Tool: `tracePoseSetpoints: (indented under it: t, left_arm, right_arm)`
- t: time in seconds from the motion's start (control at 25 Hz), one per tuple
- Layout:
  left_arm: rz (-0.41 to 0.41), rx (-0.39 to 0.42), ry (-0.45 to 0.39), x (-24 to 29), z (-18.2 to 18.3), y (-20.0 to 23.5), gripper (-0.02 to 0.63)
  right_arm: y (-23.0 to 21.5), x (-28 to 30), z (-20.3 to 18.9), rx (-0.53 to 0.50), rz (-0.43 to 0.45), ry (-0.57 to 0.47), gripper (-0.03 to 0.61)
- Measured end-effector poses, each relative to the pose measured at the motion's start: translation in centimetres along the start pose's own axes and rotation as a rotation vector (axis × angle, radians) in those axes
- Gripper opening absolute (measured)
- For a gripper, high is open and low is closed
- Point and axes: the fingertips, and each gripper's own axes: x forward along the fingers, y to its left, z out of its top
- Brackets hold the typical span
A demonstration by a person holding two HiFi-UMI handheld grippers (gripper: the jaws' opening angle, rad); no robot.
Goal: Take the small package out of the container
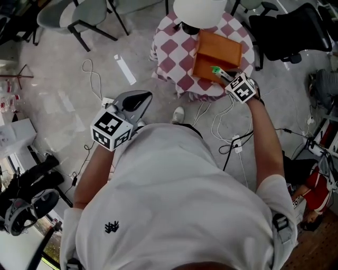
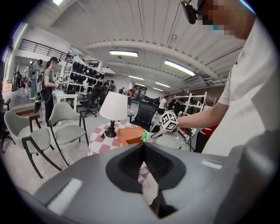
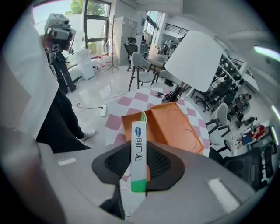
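The small package (image 3: 139, 151), a slim white carton with a green end, stands upright between the jaws of my right gripper (image 3: 139, 175), which is shut on it. Just beyond it the orange container (image 3: 168, 127) lies open on the round checkered table (image 3: 114, 122). In the head view the package (image 1: 216, 70) is above the near edge of the orange container (image 1: 217, 52), held by the right gripper (image 1: 224, 75). My left gripper (image 1: 141, 97) hangs over the floor, well left of the table. Its jaws meet, with nothing between them.
A white-shaded lamp (image 1: 199, 10) stands on the table behind the container. Cables (image 1: 232, 138) trail over the floor by the table's foot. Grey chairs (image 1: 79, 16) stand at the far left and a black office chair (image 1: 293, 31) at the far right.
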Motion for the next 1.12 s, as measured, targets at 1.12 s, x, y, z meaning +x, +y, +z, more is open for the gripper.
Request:
tracePoseSetpoints:
  t: [1.12]
  left_arm:
    - [-0.138, 0.136, 0.046, -11.6, -8.6, 0.4, 0.054]
  right_arm:
    - [21.7, -10.2, 9.8, 0.404, -0.117, -0.215, 0.092]
